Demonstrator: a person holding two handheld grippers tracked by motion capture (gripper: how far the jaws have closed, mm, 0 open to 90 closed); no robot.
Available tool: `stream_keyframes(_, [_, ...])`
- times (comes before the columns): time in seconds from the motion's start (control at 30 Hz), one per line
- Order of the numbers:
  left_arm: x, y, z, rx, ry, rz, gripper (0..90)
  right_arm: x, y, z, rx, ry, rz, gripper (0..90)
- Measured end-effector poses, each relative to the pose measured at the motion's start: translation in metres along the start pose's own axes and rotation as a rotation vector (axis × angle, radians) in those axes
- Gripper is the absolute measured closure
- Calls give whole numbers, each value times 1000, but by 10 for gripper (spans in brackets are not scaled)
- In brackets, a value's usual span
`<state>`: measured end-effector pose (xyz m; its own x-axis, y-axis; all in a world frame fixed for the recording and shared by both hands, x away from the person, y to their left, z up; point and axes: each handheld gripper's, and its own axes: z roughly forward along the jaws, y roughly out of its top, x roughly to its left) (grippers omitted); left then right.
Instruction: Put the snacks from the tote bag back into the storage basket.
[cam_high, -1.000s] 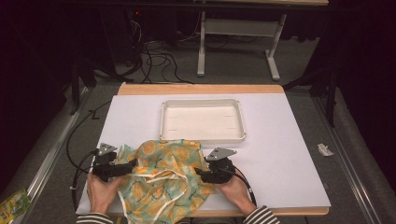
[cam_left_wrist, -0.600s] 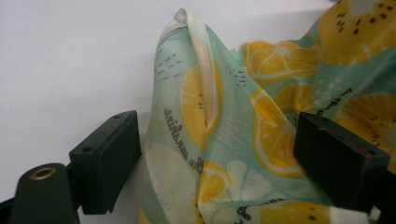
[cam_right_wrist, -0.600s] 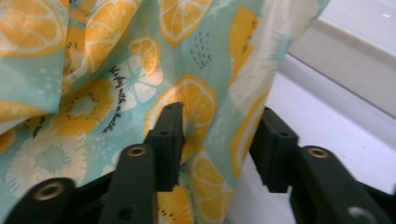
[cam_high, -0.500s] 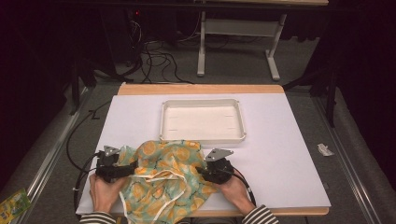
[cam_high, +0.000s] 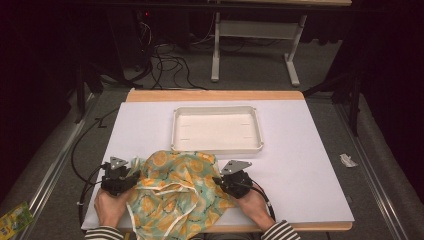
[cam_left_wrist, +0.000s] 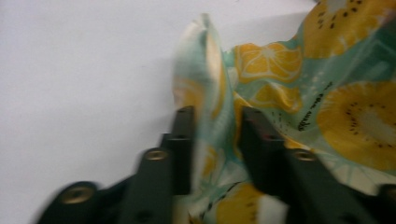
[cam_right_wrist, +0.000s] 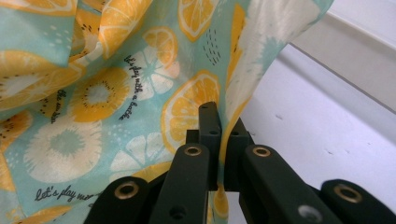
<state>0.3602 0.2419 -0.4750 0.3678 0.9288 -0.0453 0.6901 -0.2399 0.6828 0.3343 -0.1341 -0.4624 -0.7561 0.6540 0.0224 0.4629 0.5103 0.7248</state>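
High view: the right hand-held gripper (cam_high: 219, 181) is pinching the crumpled teal citrus-print cloth (cam_high: 177, 192); the left hand-held gripper (cam_high: 131, 176) is straddling its edge, jaws parted; it is lying unfolded beside the empty white plastic tray (cam_high: 217, 129).

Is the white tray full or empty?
Empty. The high view shows the white tray with a bare floor; the fruit-print cloth lies on the table in front of it, not inside.

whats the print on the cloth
Orange citrus slices on teal patterned cloth, clearest in right gripper view.
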Motion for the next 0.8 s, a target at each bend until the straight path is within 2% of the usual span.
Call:
stream_keyframes(0.03, [0, 0, 0, 0, 0, 0, 793, 0, 0, 0, 0, 0, 0, 900])
stream_keyframes(0.07, [0, 0, 0, -1, -28, 5, 857, 0, 0, -2, -2, -1, -1, 900])
stream_keyframes(0.13, [0, 0, 0, -2, -29, 8, 889, 0, -1, -4, -5, -2, -1, 900])
stream_keyframes(0.47, [-3, -2, -2, -11, -70, 42, 900, -2, -4, -21, -33, -16, -10, 900])
stream_keyframes(0.63, [-7, -3, -2, -17, -91, 40, 900, -6, -9, -31, -49, -31, -15, 900])
stream_keyframes(0.8, [-10, -4, -3, -20, -107, 41, 900, -9, -13, -36, -56, -37, 3, 900])
